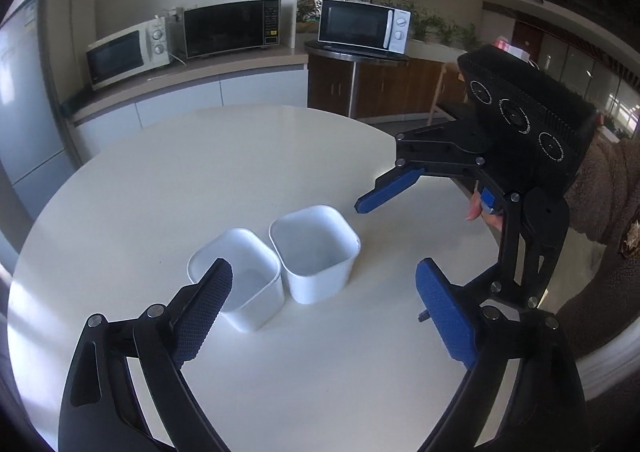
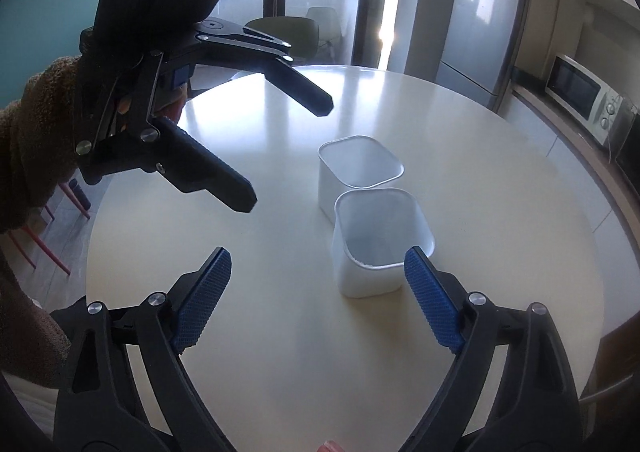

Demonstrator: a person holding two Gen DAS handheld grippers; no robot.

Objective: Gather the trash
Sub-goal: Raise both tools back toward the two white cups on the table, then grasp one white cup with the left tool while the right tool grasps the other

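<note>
Bins first: from the left wrist we see two white bins (image 1: 276, 264) standing upright and just beside each other on the round cream table (image 1: 168, 179), both open-topped, and we see nothing inside them. Our left gripper (image 1: 324, 308) hangs above the table with its jaws wide and nothing between them; its left pad overlaps the nearer bin in the picture (whether it touches, we cannot tell). The right gripper (image 1: 394, 236) shows at the right edge, jaws also spread wide, empty, held by a hand in a brown fleece sleeve (image 1: 600, 187). Three microwaves (image 1: 232, 27) stand on the counters behind.

From the right wrist, we see the same bins in line, one behind the other, the nearer beside our right-hand pad. The right gripper is wide and empty. The left gripper, well above the table, is likewise wide. A fridge (image 2: 484, 23) stands behind.
</note>
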